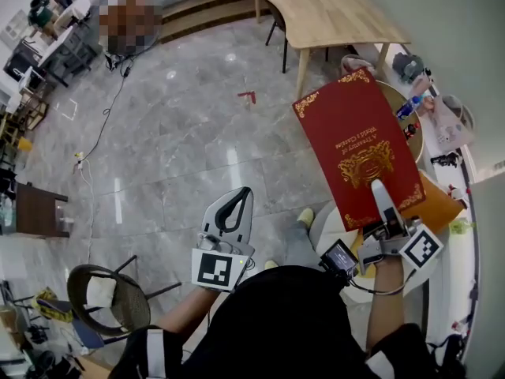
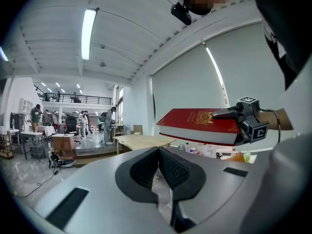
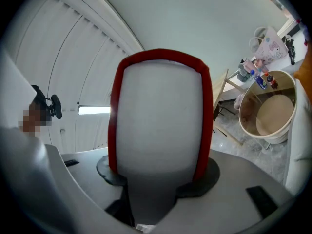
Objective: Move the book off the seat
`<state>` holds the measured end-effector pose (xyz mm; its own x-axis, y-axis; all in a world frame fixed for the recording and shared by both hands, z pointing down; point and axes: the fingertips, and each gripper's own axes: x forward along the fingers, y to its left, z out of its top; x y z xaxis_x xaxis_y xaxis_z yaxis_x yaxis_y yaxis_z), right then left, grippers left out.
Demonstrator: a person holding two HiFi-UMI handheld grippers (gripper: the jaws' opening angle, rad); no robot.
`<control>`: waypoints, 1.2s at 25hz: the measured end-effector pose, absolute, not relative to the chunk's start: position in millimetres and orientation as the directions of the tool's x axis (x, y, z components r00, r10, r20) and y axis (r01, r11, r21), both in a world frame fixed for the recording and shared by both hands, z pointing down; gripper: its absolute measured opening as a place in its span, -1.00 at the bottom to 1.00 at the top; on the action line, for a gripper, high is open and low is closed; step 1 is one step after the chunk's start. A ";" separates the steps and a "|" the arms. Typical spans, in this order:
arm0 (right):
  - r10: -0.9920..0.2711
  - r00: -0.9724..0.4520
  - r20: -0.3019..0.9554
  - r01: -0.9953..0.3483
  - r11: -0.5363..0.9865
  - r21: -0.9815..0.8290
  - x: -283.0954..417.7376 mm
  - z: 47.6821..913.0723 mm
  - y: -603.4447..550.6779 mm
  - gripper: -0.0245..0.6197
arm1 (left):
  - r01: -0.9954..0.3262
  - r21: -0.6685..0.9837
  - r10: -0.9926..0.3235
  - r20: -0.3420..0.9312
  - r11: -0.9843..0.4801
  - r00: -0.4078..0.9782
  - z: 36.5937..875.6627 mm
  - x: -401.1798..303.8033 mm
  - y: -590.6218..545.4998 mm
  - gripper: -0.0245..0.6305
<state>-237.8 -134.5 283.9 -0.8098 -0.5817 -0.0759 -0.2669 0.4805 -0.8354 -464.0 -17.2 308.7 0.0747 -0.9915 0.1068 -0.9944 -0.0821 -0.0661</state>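
Large open-plan lab or workshop hall, shared by many people

A grey polished stone-tile floor (image 1: 181, 133) spreads wide around a light wooden table (image 1: 331, 10). A long fluorescent tube light (image 2: 88, 33) hangs under a white ribbed ceiling, and a railed upper gallery (image 2: 73, 99) overlooks people standing (image 2: 108, 126) among cluttered work desks beside tall pale roller blinds (image 2: 195, 87).

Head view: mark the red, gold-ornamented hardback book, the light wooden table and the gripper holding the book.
red gold-ornamented hardback book (image 1: 335, 113), head view, plain red cover.
light wooden table (image 1: 323, 6), head view, tabletop.
right gripper (image 1: 378, 186), head view, upper jaw tip.
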 end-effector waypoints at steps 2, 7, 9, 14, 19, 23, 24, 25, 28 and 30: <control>-0.610 -0.789 -0.068 -0.294 0.472 -0.831 -224.4 286.0 -157.4 -0.19 | -0.992 -0.068 -0.989 0.111 -0.109 0.101 309.9 -456.7 -45.1 -0.89; -0.670 -0.740 -0.056 -0.329 0.434 -0.839 -194.5 292.0 -235.3 -0.19 | -0.985 -0.072 -0.980 0.130 -0.160 0.149 310.7 -444.6 -129.7 -0.89; -0.696 -0.716 -0.051 -0.351 0.422 -0.836 -189.6 290.7 -245.1 -0.19 | -0.980 -0.077 -0.975 0.139 -0.183 0.171 309.8 -447.9 -144.7 -0.89; -0.736 -0.673 -0.066 -0.379 0.420 -0.825 -191.9 276.9 -240.6 -0.19 | -0.968 -0.082 -0.964 0.144 -0.237 0.224 298.0 -460.7 -153.8 -0.89; -0.769 -0.636 -0.064 -0.378 0.383 -0.843 -147.4 283.1 -299.8 -0.19 | -0.954 -0.110 -0.953 0.152 -0.280 0.262 290.8 -419.8 -223.0 -0.89; -0.785 -0.617 -0.062 -0.388 0.372 -0.843 -121.8 289.7 -337.5 -0.19 | -0.944 -0.116 -0.945 0.150 -0.309 0.291 291.7 -394.8 -270.3 -0.89; -0.790 -0.610 -0.063 -0.390 0.369 -0.844 -119.4 290.8 -342.3 -0.19 | -0.941 -0.120 -0.943 0.148 -0.316 0.298 291.7 -393.4 -277.7 -0.89; -0.795 -0.603 -0.063 -0.392 0.364 -0.845 -116.7 292.3 -347.3 -0.19 | -0.939 -0.124 -0.942 0.145 -0.322 0.304 292.1 -392.3 -285.4 -0.89; -0.807 -0.589 -0.049 -0.401 0.344 -0.849 -107.7 300.8 -361.4 -0.19 | -0.937 -0.122 -0.941 0.137 -0.326 0.309 295.6 -387.2 -305.2 -0.89; -0.809 -0.587 -0.036 -0.411 0.336 -0.848 -103.1 305.4 -370.9 -0.19 | -0.937 -0.125 -0.940 0.148 -0.327 0.308 298.5 -384.5 -315.3 -0.89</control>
